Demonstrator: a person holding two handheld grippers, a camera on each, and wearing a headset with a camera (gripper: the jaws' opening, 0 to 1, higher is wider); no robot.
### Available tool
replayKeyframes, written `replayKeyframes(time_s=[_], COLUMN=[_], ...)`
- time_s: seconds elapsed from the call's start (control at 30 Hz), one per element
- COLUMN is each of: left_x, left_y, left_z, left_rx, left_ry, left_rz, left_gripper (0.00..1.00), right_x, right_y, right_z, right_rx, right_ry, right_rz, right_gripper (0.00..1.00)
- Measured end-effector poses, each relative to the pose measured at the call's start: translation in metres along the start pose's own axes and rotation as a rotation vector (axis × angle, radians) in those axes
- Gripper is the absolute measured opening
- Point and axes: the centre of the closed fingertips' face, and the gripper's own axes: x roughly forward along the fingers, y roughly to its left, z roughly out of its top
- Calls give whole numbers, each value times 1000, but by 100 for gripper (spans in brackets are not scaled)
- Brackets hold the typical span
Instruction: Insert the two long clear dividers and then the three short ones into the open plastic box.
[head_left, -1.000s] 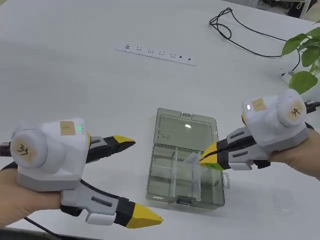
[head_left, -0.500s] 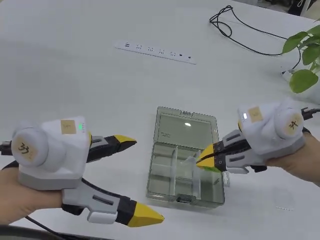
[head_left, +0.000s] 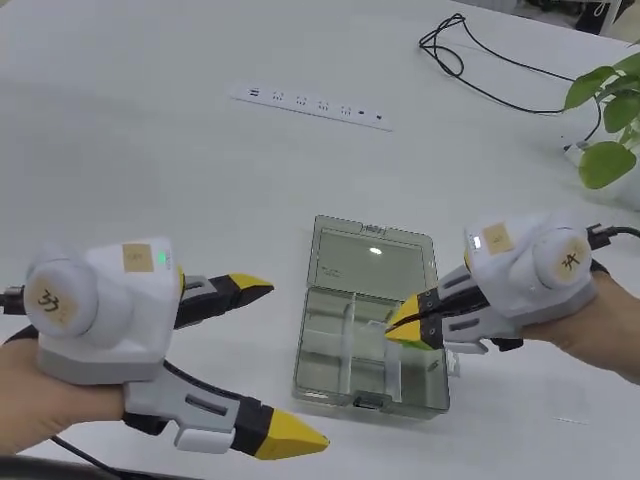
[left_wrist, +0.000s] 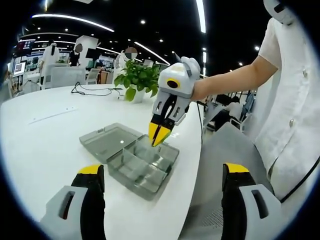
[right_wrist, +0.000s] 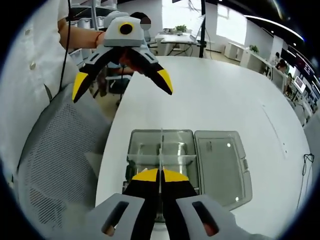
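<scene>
The open clear plastic box (head_left: 330, 375) lies on the white table with its lid (head_left: 372, 263) folded flat behind it. Some clear dividers stand inside it. My right gripper (head_left: 405, 325) hovers over the box's right half, shut on a thin clear divider (right_wrist: 161, 145) held edge-down above the compartments. In the right gripper view its jaws (right_wrist: 160, 175) are pressed together over the box (right_wrist: 182, 145). My left gripper (head_left: 275, 362) hangs left of the box, open and holding nothing. It faces the box (left_wrist: 135, 160) and the right gripper (left_wrist: 160, 134).
A white power strip (head_left: 310, 103) lies behind the box. A black cable (head_left: 480, 70) and a green plant (head_left: 605, 110) are at the back right. The table's front edge runs close to the box, with a mesh chair (right_wrist: 60, 165) beyond it.
My right gripper has moved left and lower over the box with the divider still in it. The left gripper has stayed put.
</scene>
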Motion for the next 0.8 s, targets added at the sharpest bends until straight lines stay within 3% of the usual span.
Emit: replayKeyframes(time_s=[0.37, 0.8], left_x=[1, -1], left_y=[-1, 1], left_z=[1, -2], left_rx=[0, 0], left_ry=[-4, 0], left_rz=[-4, -2], left_gripper=[100, 100], right_x=[16, 33], right_y=[-1, 1], right_z=[-11, -22], right_rx=[26, -20], right_ry=[70, 158], right_rz=[5, 9], right_gripper=[2, 2])
